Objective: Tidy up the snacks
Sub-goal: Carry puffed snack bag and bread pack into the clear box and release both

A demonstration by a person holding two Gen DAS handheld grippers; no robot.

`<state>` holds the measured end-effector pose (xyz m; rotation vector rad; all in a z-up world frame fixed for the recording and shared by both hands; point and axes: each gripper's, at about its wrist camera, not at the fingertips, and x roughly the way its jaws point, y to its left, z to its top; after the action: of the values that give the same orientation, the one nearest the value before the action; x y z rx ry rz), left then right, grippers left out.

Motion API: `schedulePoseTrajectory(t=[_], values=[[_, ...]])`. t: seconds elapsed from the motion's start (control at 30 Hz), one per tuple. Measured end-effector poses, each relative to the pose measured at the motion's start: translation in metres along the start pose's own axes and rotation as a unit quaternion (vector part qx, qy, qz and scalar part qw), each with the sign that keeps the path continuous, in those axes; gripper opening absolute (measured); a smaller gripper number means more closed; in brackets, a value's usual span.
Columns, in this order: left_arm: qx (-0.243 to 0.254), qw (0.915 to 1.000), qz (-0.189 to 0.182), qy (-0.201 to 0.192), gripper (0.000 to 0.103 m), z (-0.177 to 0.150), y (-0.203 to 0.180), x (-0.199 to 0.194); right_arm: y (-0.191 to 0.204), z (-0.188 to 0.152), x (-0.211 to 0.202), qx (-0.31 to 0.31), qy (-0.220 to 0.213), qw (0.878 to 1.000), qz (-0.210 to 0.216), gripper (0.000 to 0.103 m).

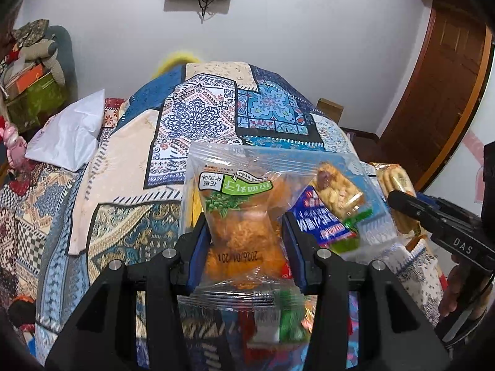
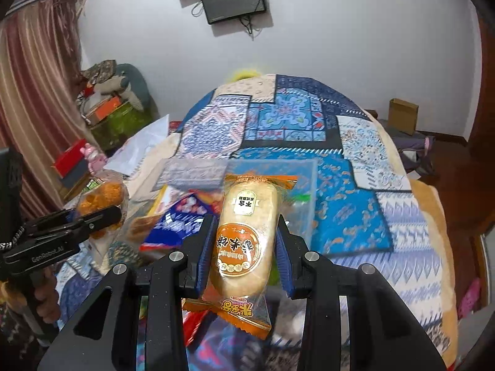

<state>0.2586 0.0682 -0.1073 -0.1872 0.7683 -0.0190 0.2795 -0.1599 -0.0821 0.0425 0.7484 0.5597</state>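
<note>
My left gripper (image 1: 246,228) is shut on a clear packet of orange crispy noodles (image 1: 241,213) with a green label, held up above the bed. Behind and below it lie more snacks: a blue packet (image 1: 321,216) and a nut bar (image 1: 337,193). My right gripper (image 2: 244,228) is shut on a pale rice cracker pack (image 2: 244,232) in an orange wrapper, held upright. Below it a clear plastic box (image 2: 297,173) sits among loose snacks, with the blue packet (image 2: 178,225) to its left. The left gripper (image 2: 103,216) with its noodle packet (image 2: 102,196) shows at the left of the right wrist view.
A patchwork quilt (image 1: 198,114) in blue and cream covers the bed. A white bag (image 1: 68,136) lies at its left side. Stacked boxes and clutter (image 2: 111,108) stand by the curtain. A cardboard box (image 2: 402,116) sits on the floor at the right, near a wooden door (image 1: 439,99).
</note>
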Motion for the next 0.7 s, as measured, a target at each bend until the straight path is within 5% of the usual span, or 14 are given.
schedulePoseTrajectory(t=[0.7], values=[[-0.001,0.9981,0.028,0.055,0.046,0.025,0.009,0.076,-0.026,0.022,0.062,-0.016,0.035,0.999,-0.038,0.033]])
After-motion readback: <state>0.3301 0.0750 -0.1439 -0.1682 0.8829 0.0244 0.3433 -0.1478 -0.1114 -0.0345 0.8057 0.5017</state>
